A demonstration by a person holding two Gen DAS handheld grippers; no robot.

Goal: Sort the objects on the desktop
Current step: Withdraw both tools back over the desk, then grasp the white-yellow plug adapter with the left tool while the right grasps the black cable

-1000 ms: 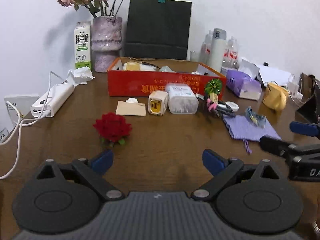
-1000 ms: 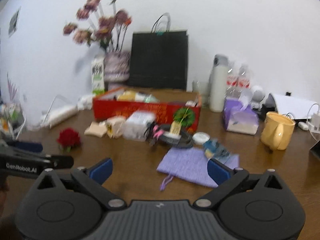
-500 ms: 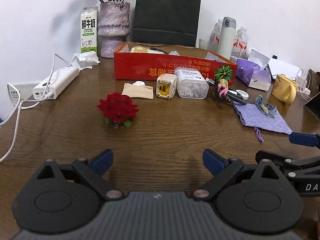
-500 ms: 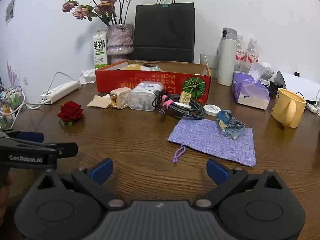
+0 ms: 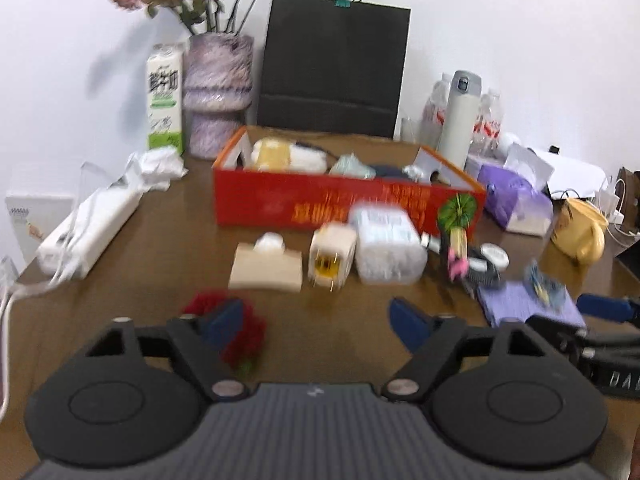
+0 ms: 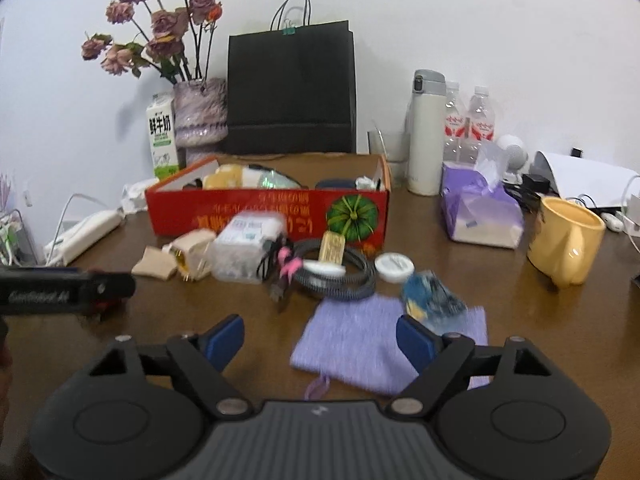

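Red box (image 6: 268,210) behind charger (image 6: 192,254), cotton-swab tub (image 6: 244,248).

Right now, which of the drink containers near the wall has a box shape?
The milk carton, left of the flower vase. The white thermos and two water bottles on the right are round.

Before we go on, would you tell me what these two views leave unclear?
- Red rose: left wrist view, blurred, partly behind the left gripper, whose jaws are closing with nothing gripped.
- Red box: right wrist view, its front wall hides most contents.
- Purple pouch: right wrist view, near edge behind the right gripper, also closing, pads clear.
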